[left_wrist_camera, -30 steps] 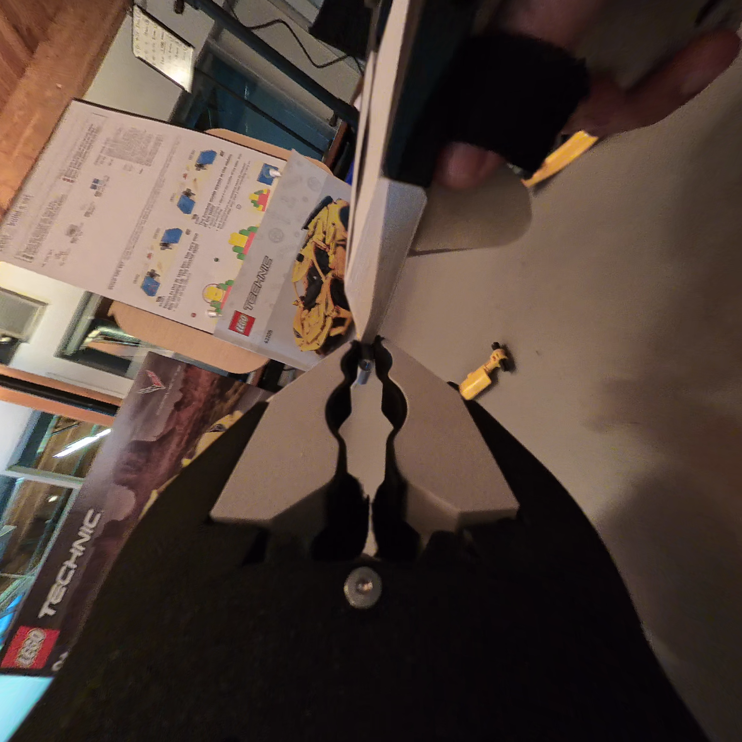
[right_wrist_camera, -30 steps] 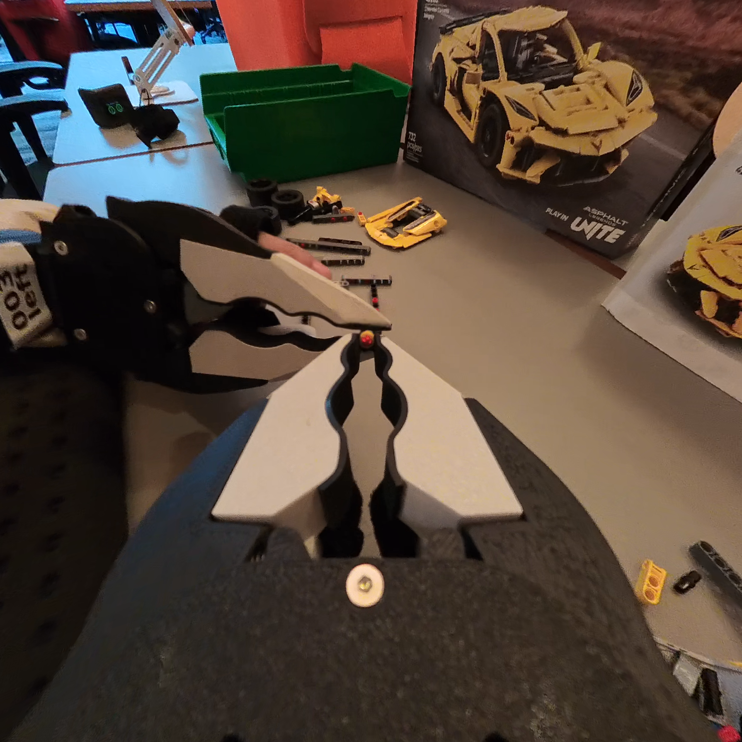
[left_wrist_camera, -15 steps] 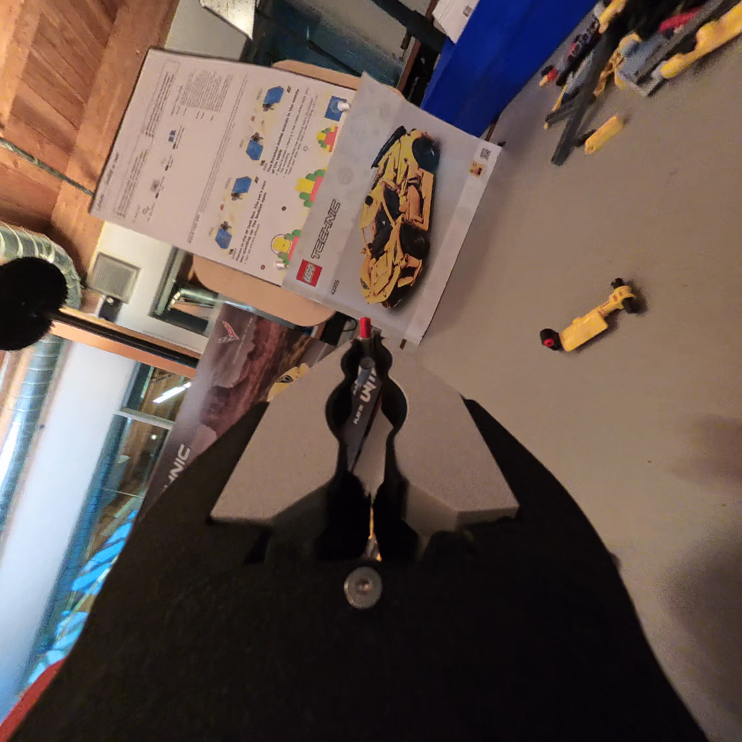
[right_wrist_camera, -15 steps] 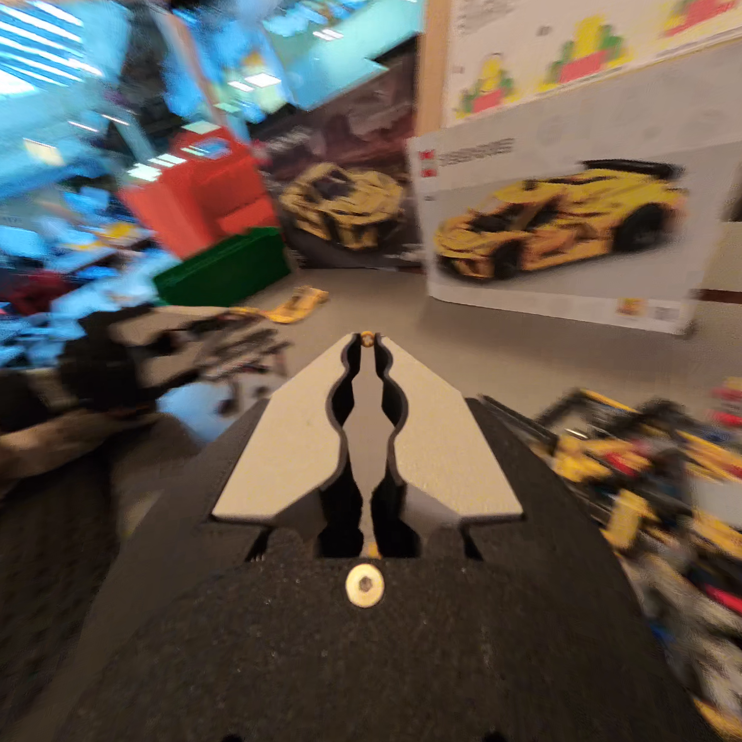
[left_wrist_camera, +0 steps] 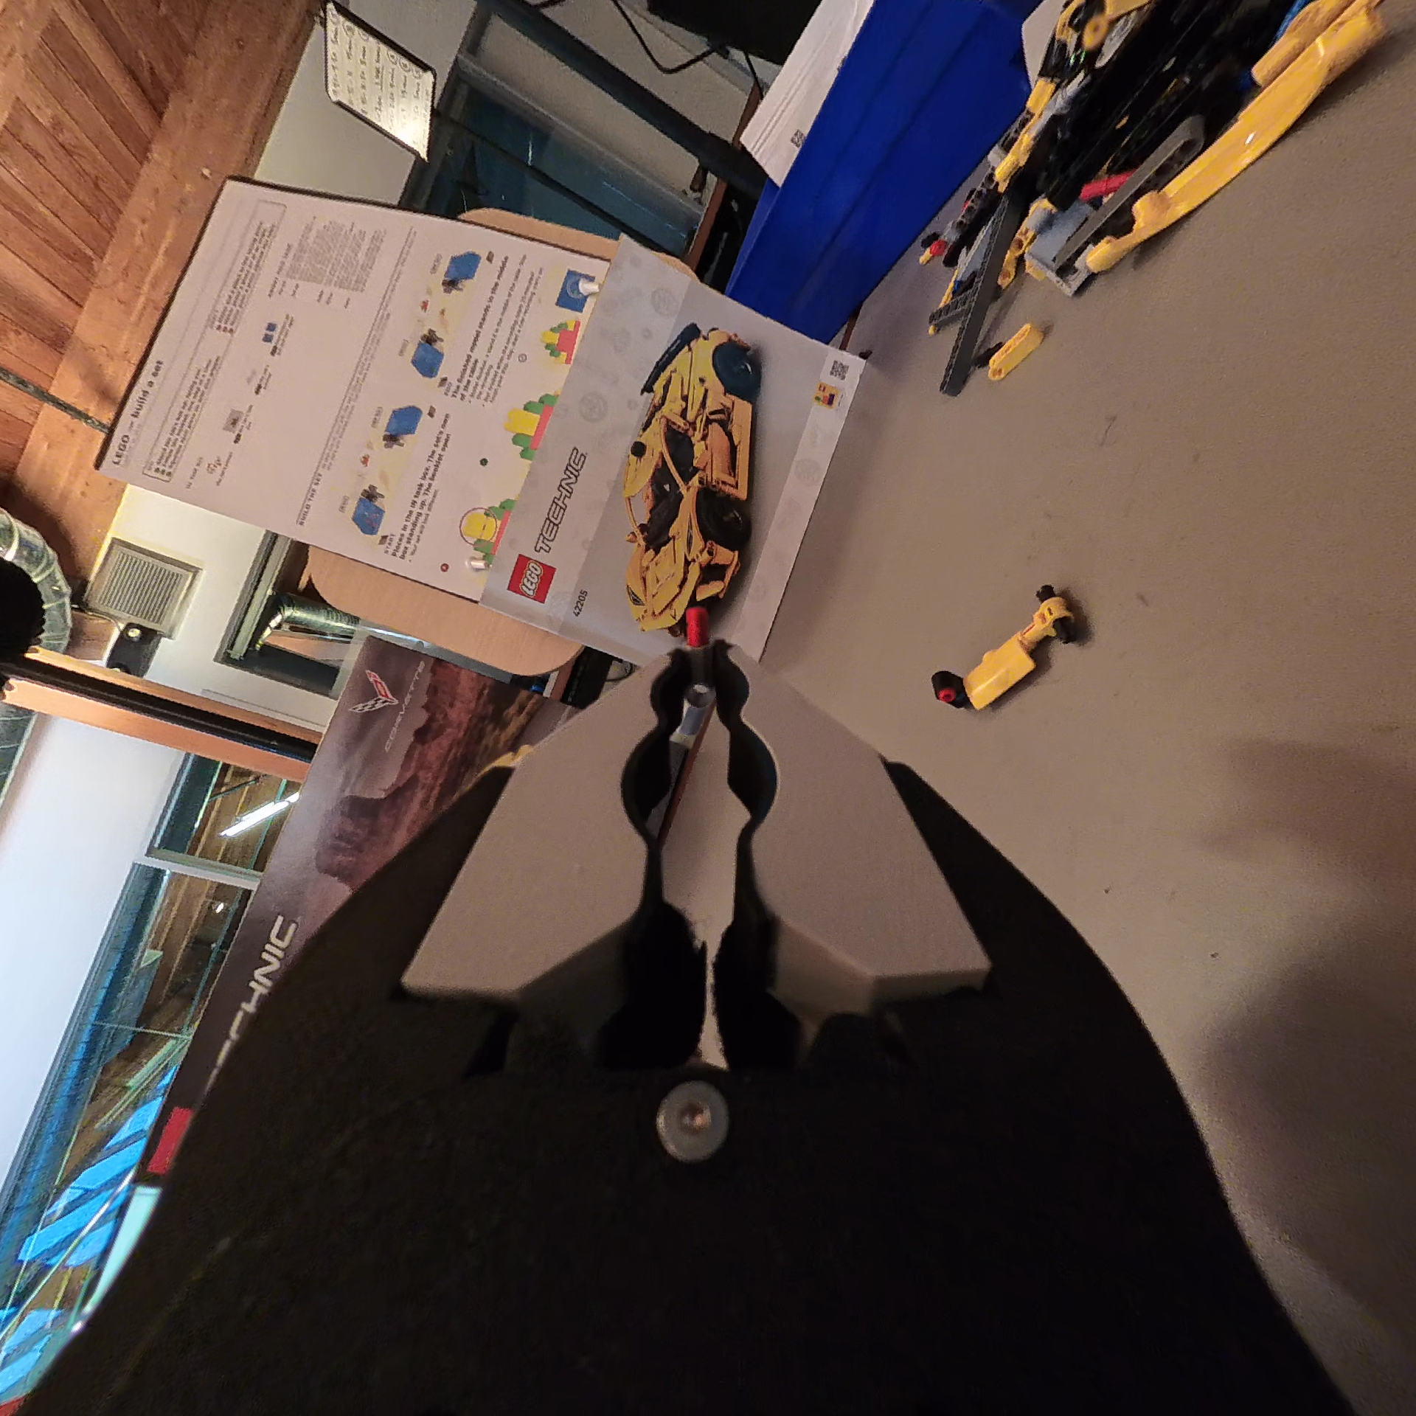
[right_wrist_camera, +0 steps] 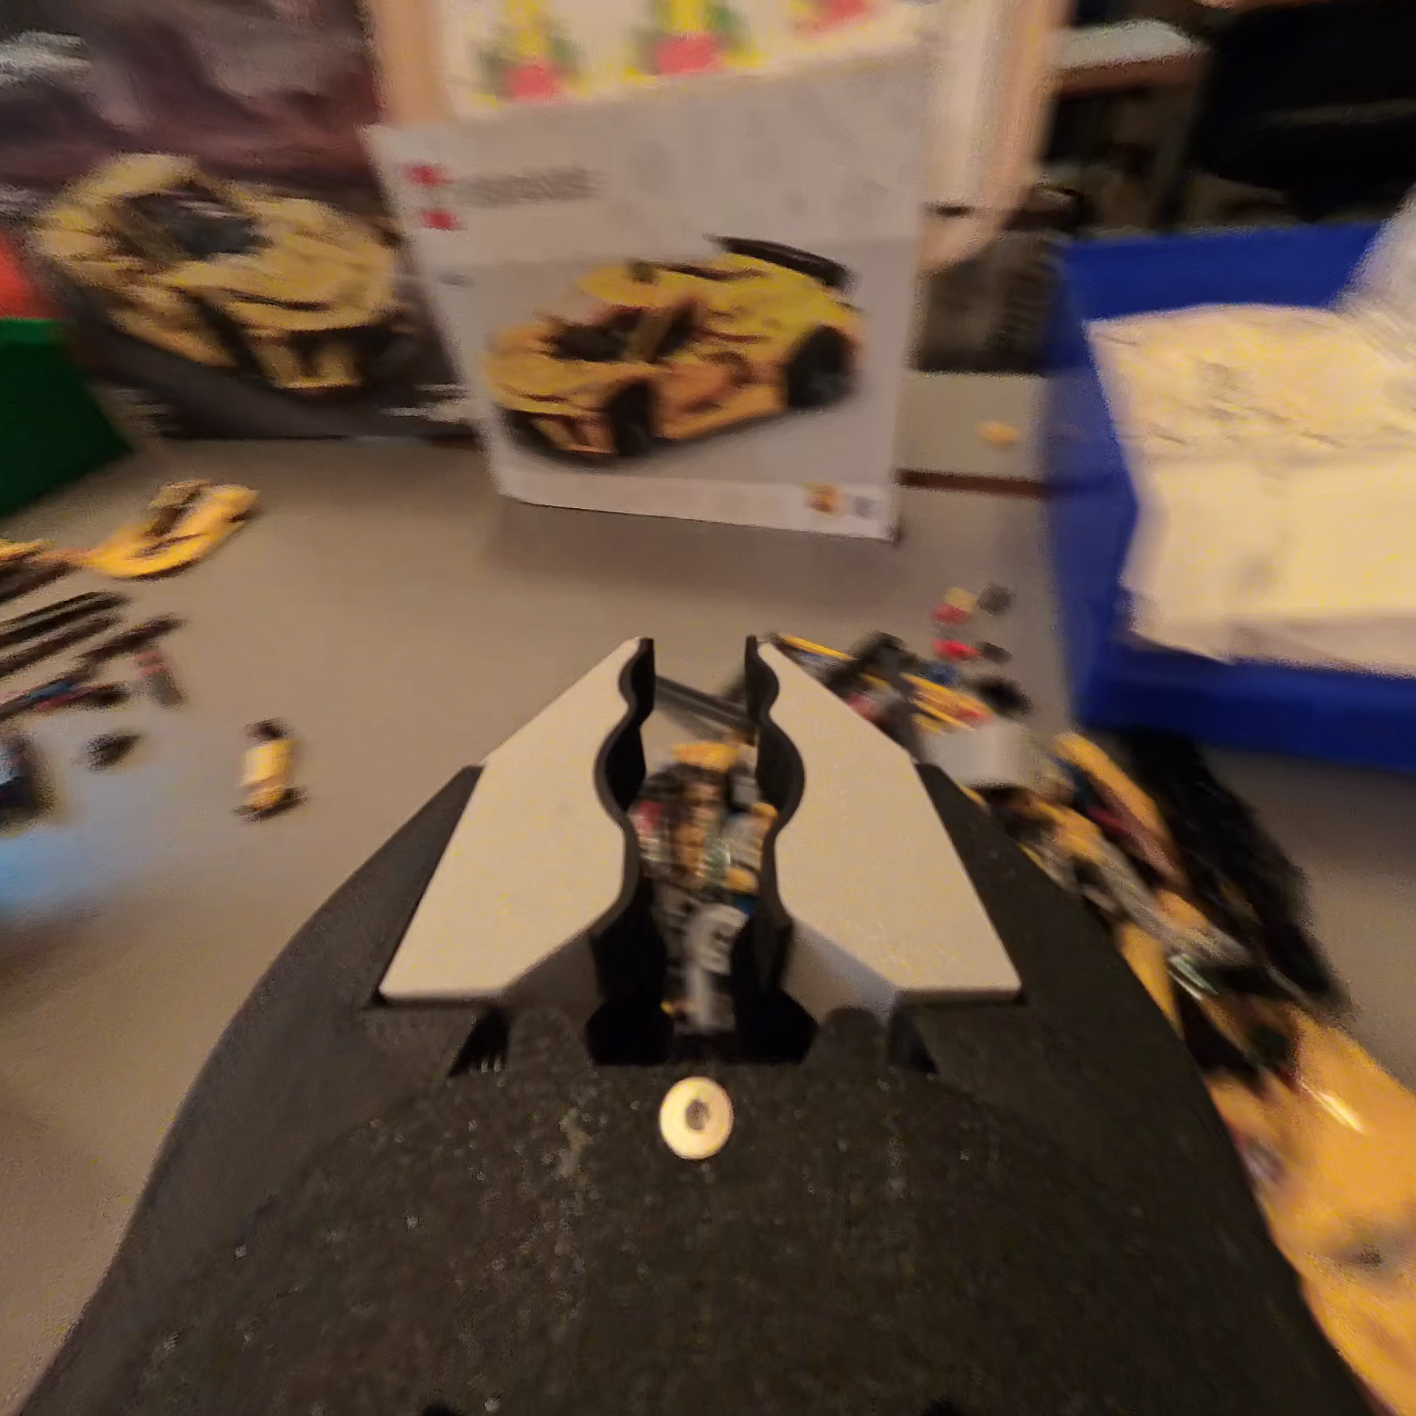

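Observation:
My left gripper (left_wrist_camera: 696, 651) is shut on a small grey connector piece (left_wrist_camera: 693, 705) with a red pin (left_wrist_camera: 696, 619) sticking out past the fingertips. It is held in the air above the grey table (left_wrist_camera: 1149, 536), turned on its side. My right gripper (right_wrist_camera: 699, 659) is open and empty. It hangs just above a partly built yellow and black toy car (right_wrist_camera: 705, 827), which shows blurred between its fingers. The car also shows in the left wrist view (left_wrist_camera: 1134, 138), far off.
A small yellow assembly (left_wrist_camera: 1004, 667) lies alone on the table (right_wrist_camera: 267, 766). An instruction booklet (right_wrist_camera: 674, 329) leans upright at the back, beside the picture box (left_wrist_camera: 368, 781). A blue bin (right_wrist_camera: 1149, 689) stands at the right; black beams (right_wrist_camera: 69, 628) and a yellow panel (right_wrist_camera: 176, 529) lie at the left.
My right gripper swung right, away from the left gripper, came over the car and opened. A red pin now sits in the left gripper's piece. The left gripper barely moved.

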The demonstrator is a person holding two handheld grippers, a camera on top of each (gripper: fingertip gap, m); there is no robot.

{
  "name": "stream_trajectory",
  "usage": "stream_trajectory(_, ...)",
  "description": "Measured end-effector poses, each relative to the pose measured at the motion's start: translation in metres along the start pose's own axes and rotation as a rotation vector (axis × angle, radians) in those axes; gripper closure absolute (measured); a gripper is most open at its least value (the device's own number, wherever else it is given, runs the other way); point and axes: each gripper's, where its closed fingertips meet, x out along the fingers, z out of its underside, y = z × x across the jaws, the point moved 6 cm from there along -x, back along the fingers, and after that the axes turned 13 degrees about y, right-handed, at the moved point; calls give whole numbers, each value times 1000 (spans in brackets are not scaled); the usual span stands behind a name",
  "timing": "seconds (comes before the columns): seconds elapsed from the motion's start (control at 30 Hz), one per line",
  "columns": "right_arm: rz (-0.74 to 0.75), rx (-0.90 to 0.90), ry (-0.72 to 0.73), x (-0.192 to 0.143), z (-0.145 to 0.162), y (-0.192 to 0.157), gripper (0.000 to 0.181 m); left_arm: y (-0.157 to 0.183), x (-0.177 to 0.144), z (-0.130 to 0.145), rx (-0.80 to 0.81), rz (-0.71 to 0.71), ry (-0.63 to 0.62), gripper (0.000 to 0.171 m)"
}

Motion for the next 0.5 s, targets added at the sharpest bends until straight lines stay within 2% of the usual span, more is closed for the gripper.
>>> stream_trajectory(0.1,-484,-20,-44,18,9,-86,153,3,0,-3,15,12,17,165)
stream_trajectory(0.17,-699,-17,-91,27,20,-143,151,7,1,-4,34,25,25,165)
stream_trajectory(0.27,-812,-4,-112,37,24,-195,156,10,1,-7,67,33,35,165)
stream_trajectory(0.4,-748,-55,-24,37,23,-207,168,14,2,-10,78,43,38,165)
stream_trajectory(0.5,-725,-96,-44,38,27,-207,168,17,3,-11,80,51,38,165)
